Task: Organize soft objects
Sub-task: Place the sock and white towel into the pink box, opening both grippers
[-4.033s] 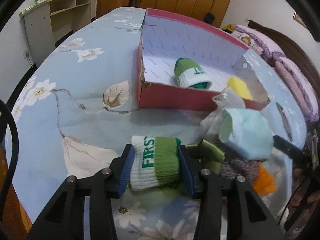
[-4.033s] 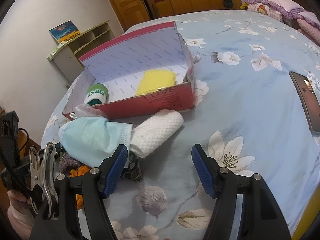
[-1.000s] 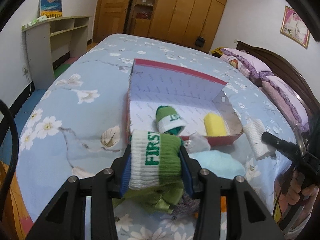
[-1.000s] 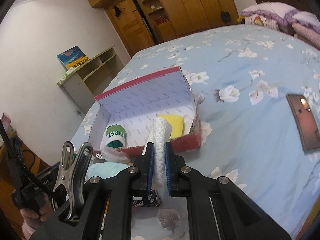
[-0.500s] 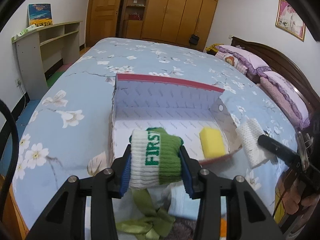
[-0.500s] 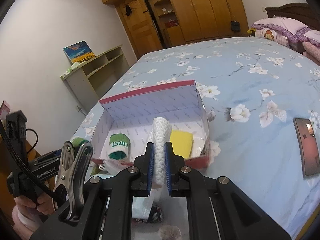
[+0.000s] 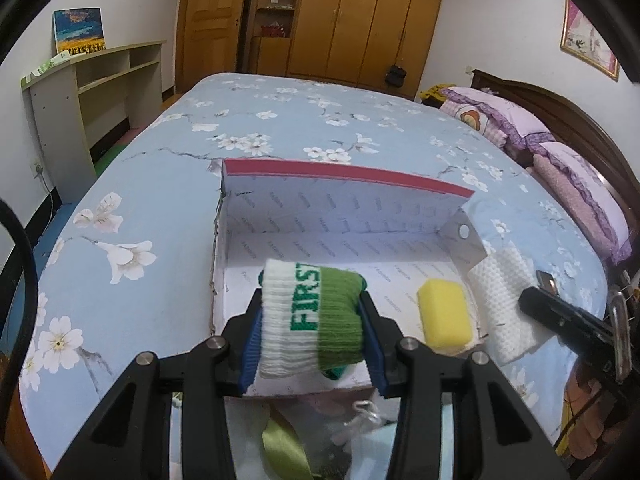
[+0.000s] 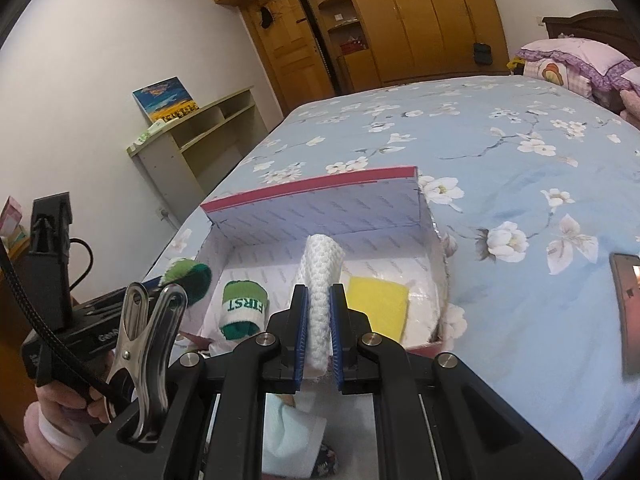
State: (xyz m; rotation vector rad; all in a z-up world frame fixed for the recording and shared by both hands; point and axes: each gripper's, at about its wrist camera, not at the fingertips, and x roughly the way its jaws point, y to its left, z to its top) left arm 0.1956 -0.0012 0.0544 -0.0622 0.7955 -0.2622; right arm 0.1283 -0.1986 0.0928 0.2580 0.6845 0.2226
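Knitted green-and-white sock roll (image 7: pixel 312 316), the one with FIRST on the cuff, is squeezed across its width between the blue pads of the left gripper (image 7: pixel 310 326). The jaws sit about halfway apart simply because the roll is that fat. It hangs over the near left corner of the red box (image 7: pixel 344 178). My guess is that's on purpose, since its twin, the other FIRST sock (image 8: pixel 244 310), already lies on the box floor at that end, so pairs go together.

The right gripper (image 8: pixel 319 334) is clamped nearly all the way shut on a white waffle-weave cloth roll (image 8: pixel 322 280). The cloth is thin and squashy, so the pads have to come that close to keep it from slipping. It's pinched near one end, and the rest sticks out forward over the near wall of the box, toward the gap between the sock and the yellow sponge (image 8: pixel 378 306). The sponge sits at the right end of the box, so the middle looks like the free slot.

The box has its far flap standing up, which acts like a backstop. It's sitting on the blue flowered bedspread (image 7: pixel 168 184).

There's more soft stuff down below the grippers, just outside the near wall: a light blue cloth thing (image 8: pixel 288 428) and a green ribbon (image 7: pixel 280 444). So I'd say the job's maybe halfway. A phone (image 8: pixel 628 308) lies well off to the right, not part of this.
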